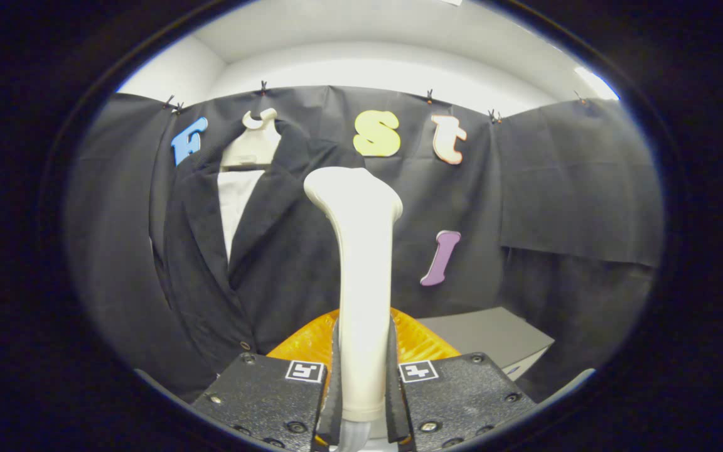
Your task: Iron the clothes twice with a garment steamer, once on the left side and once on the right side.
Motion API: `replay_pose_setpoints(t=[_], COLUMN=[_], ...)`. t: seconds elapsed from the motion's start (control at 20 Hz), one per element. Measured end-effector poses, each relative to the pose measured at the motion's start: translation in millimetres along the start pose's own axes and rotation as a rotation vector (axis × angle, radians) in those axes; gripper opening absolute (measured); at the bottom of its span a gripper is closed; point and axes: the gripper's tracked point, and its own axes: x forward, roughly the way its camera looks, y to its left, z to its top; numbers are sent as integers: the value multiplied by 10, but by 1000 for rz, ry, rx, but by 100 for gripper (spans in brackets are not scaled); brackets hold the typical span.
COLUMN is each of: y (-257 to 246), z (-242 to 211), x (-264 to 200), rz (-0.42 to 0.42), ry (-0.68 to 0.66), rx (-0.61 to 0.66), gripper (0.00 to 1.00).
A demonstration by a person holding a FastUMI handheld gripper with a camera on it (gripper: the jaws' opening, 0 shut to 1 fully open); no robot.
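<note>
My gripper (362, 376) is shut on the white garment steamer (361, 251), both fingers pressed on its handle. The steamer stands upright between the fingers, its wide head up near the jacket's shoulder height. A dark suit jacket (261, 251) over a white shirt (236, 201) hangs on a white hanger (255, 141) against the booth's black cloth wall, beyond the fingers and to the left of the steamer head. The head is apart from the jacket, close to its right side.
An orange ribbed object (418, 342) lies just behind the steamer handle, low between the fingers. A grey table top (493, 336) runs off to the right under the cloth wall (575, 188).
</note>
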Motion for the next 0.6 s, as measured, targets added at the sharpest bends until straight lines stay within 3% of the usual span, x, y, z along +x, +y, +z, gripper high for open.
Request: replay_pose_setpoints(t=[0.35,0.6], y=[381,477], z=[495,463], x=[398,507], rz=[-12,-21], ry=[-125,-137], rx=[-51,-82], gripper=[30,30])
